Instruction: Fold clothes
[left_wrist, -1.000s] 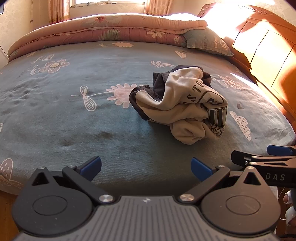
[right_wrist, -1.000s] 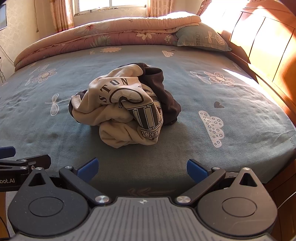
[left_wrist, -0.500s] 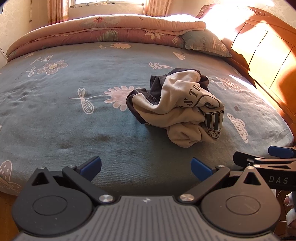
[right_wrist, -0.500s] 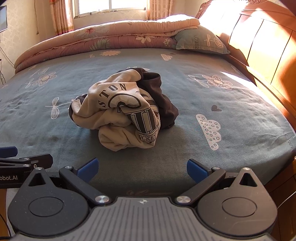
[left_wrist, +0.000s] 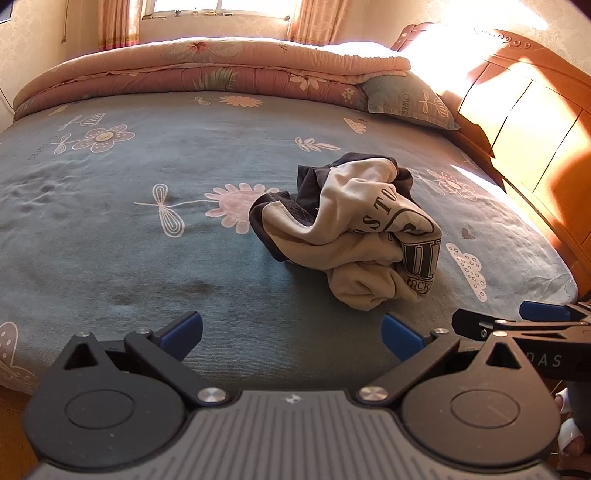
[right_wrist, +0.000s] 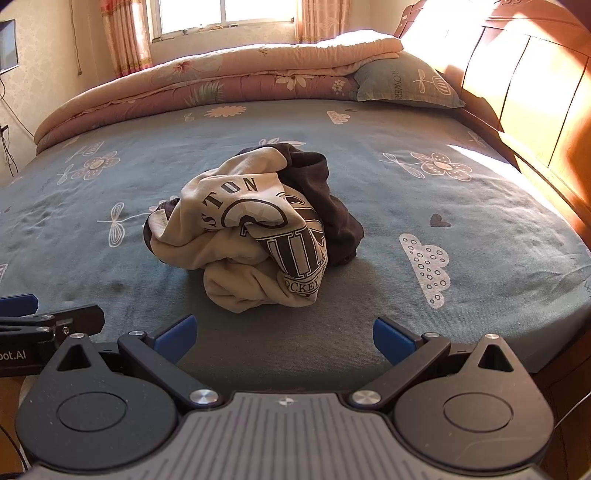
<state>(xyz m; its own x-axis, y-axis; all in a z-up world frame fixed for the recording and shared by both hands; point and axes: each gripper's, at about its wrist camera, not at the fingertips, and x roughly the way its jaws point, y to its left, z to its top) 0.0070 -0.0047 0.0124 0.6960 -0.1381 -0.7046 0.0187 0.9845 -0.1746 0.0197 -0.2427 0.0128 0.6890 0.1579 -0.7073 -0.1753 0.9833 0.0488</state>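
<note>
On the bed (left_wrist: 110, 258), a crumpled shirt (right_wrist: 255, 236) lies mid-mattress, nearer the front edge. I hold the left gripper (left_wrist: 291, 330) and right gripper (right_wrist: 282, 330) short of it, jaws released, empty.

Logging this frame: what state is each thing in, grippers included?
Left hand-held gripper: open, holding nothing, short of the shirt.
Right hand-held gripper: open, holding nothing, short of the shirt.
Shirt: crumpled in a heap on the bed, not yet folded.
Bed sheet: spread flat, lightly creased.
Quilt: folded along the far edge of the bed.
Pillow: lying by the headboard, partly under the quilt.
</note>
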